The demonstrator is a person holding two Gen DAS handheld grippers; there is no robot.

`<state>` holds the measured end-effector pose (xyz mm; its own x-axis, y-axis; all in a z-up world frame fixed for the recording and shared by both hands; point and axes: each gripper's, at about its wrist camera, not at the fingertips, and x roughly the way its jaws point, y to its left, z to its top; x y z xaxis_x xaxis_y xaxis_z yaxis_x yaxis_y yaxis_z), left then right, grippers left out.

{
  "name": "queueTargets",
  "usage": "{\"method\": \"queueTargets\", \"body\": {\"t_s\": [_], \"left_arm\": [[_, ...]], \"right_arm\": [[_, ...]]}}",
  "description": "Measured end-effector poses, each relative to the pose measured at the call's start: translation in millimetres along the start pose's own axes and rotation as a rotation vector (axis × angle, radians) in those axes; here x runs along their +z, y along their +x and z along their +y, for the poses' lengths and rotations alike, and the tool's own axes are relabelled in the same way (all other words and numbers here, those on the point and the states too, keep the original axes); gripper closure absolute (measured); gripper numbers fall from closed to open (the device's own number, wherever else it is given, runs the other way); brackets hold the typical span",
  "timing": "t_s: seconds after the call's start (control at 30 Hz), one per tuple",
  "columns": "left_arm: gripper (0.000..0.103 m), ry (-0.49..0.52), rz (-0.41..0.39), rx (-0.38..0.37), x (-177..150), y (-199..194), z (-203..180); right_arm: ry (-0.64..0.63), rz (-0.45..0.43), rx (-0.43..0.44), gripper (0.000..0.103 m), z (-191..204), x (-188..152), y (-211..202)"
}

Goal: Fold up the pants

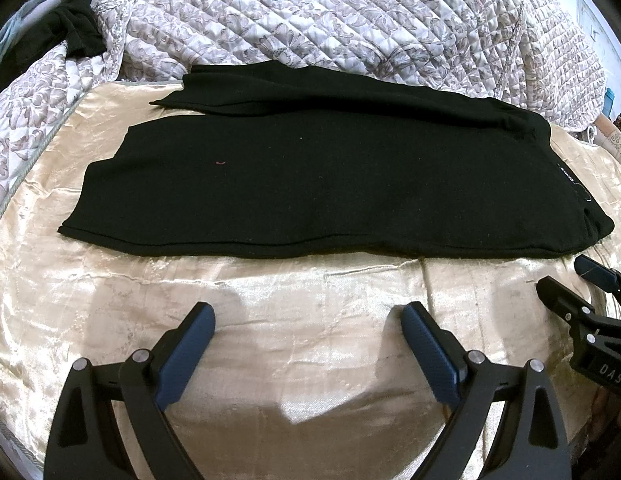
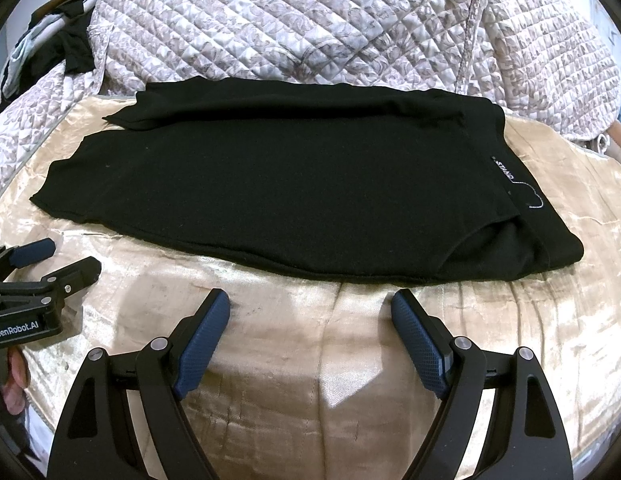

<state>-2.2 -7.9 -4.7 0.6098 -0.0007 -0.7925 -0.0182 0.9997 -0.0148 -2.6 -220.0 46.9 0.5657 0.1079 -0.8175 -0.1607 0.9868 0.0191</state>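
Black pants [image 1: 310, 184] [image 2: 294, 184] lie flat across a shiny beige sheet [image 1: 310, 344] [image 2: 318, 360], legs pointing left, waistband with a white label at the right. One leg lies on the other, the far one offset. My left gripper [image 1: 308, 312] is open, hovering over bare sheet just in front of the pants' near edge. My right gripper [image 2: 310, 300] is open too, close to the near edge toward the waist end, holding nothing. Each gripper shows in the other's view: the right gripper [image 1: 566, 280] at the right edge, the left gripper [image 2: 62, 260] at the left edge.
A quilted floral bedspread [image 1: 350, 16] [image 2: 330, 24] is bunched up behind the pants. Dark clothing [image 1: 78, 28] [image 2: 74, 40] lies at the far left on it. Part of a hand [image 2: 14, 380] shows at the lower left.
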Motion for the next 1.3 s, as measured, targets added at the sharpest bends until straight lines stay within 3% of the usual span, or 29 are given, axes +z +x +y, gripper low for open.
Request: {"method": "queueTargets", "body": {"t_s": [0.93, 1.13, 1.3], "left_arm": [[0.007, 0.002, 0.007, -0.015, 0.2, 0.4, 1.9], [0.007, -0.057, 0.010, -0.084, 5.6, -5.0, 21.1], [0.007, -0.149, -0.010, -0.098, 14.7, -6.3, 48.6]], "right_arm": [[-0.017, 0.057, 0.043, 0.020, -1.8, 1.9, 0.4], [0.079, 0.034, 0.127, 0.020, -19.2, 3.5, -9.0], [0.208, -0.004, 0.131, 0.020, -44.4, 6.1, -18.3]]}}
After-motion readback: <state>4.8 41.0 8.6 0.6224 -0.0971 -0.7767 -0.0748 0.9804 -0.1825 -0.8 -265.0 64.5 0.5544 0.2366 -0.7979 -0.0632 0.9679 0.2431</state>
